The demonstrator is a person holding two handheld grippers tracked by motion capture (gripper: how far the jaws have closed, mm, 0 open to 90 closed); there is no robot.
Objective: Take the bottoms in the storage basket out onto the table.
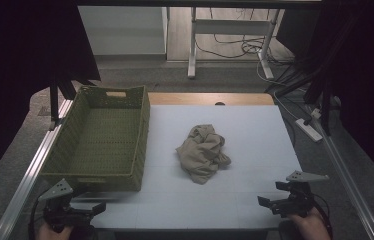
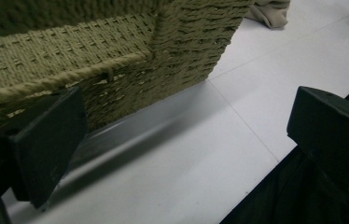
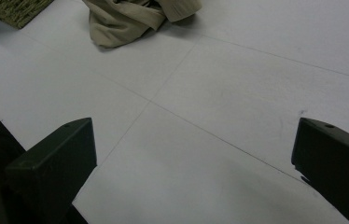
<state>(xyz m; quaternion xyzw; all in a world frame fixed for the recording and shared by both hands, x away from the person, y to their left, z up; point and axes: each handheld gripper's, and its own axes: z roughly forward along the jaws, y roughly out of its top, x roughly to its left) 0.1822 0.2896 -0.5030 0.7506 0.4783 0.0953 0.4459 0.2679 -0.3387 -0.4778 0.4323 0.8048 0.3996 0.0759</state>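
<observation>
Item: beige cloth [image 1: 203,152], crumpled in a heap at mid-surface [image 1: 255,130], just right of the woven basket [image 1: 100,142] and apart from it; judged light, soft and limp, likely to drape and trail when lifted; best pinched at a raised fold on top. Left gripper [image 1: 77,212] and right gripper [image 1: 280,204] at the near edge, jaws spread, holding nothing.

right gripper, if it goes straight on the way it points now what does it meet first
Probably the crumpled cloth. The right gripper has its jaws open over bare white table, and the cloth lies ahead, a little to the left in its view. Depth is unclear, so it might just pass its edge.
</observation>
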